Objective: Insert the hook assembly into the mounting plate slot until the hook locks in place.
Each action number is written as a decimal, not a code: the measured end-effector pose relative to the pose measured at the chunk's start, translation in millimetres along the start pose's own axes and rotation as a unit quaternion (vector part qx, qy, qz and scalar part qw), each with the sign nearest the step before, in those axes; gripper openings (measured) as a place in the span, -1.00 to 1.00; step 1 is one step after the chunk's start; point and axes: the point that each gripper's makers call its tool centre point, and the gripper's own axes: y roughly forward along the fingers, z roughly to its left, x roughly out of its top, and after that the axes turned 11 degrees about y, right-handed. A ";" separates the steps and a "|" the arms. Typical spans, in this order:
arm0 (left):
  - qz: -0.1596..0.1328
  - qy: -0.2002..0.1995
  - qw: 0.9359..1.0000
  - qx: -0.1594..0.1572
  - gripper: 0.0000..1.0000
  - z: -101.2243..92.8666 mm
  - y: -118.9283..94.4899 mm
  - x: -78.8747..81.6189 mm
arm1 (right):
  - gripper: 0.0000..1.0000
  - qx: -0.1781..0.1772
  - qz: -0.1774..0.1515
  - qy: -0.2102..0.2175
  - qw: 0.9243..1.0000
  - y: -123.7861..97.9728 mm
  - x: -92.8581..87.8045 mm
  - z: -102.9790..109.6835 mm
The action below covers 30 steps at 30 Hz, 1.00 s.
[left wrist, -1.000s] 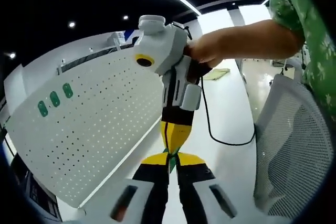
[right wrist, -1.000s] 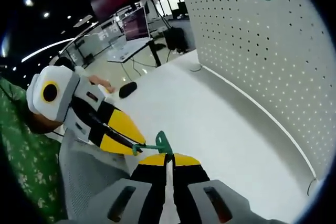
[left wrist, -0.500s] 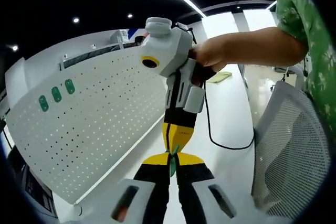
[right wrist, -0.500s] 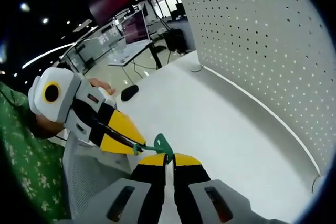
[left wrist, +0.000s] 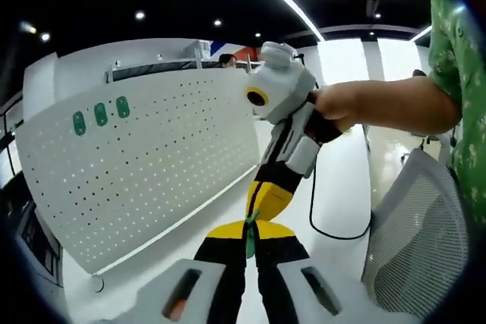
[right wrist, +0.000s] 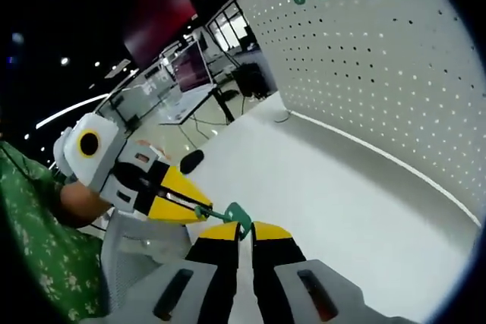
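Assembly step, hook not yet mounted. At lower centre of the left gripper view, the left tool is closed on a green hook piece; the right tool meets it from above, apparently also clamped on it. Next: carry it to the pegboard at left, across the bare white table. Three green plates sit upper left.

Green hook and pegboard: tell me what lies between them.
In the right gripper view, bare white tabletop separates the green hook, pinched by both grippers, from the pegboard.
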 end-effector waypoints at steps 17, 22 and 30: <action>-0.025 -0.062 0.995 0.073 -0.95 27.5 -0.6 12.6 | -0.87 -0.020 -0.131 0.062 0.989 -2.2 26.8 2.2; -0.030 -0.072 0.993 0.090 -0.95 32.9 -3.3 14.9 | -0.88 -0.008 -0.154 0.097 0.983 -3.6 29.5 2.7; -0.037 -0.084 0.991 0.098 -0.95 34.0 -6.3 15.5 | -0.97 0.013 -0.170 0.134 0.976 -6.7 33.4 4.2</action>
